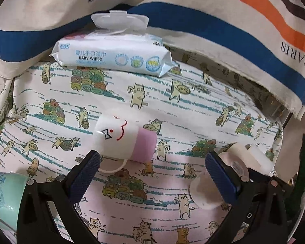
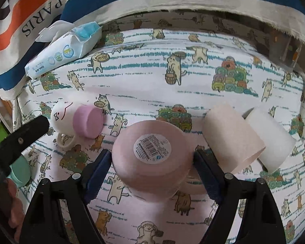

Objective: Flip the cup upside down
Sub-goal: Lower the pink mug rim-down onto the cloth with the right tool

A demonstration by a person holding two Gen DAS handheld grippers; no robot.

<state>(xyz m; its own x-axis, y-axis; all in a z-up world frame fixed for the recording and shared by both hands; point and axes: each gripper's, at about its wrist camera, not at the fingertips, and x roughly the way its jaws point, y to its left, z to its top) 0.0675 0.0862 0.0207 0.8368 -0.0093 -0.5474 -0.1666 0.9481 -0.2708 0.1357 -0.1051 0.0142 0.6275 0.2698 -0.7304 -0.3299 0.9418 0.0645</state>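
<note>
My right gripper [image 2: 152, 158] is shut on a pink cup [image 2: 150, 158], held with its barcode-stickered base toward the camera, just above the cat-print cloth [image 2: 144, 77]. The same cup shows in the left wrist view [image 1: 205, 193] beside my right finger. My left gripper [image 1: 152, 172] is open and empty, just short of a white and pink mug [image 1: 124, 140] that lies on its side with its handle toward the fingers. That mug also shows in the right wrist view [image 2: 77, 122], with the left gripper's black finger [image 2: 28, 132] beside it.
A pack of baby wipes [image 1: 113, 55] lies at the back. A striped PARIS cloth [image 1: 213, 20] hangs behind. A pale pink roll [image 2: 231, 138] and a white roll [image 2: 272, 138] lie at the right. A green mug [image 1: 4, 199] sits at the left.
</note>
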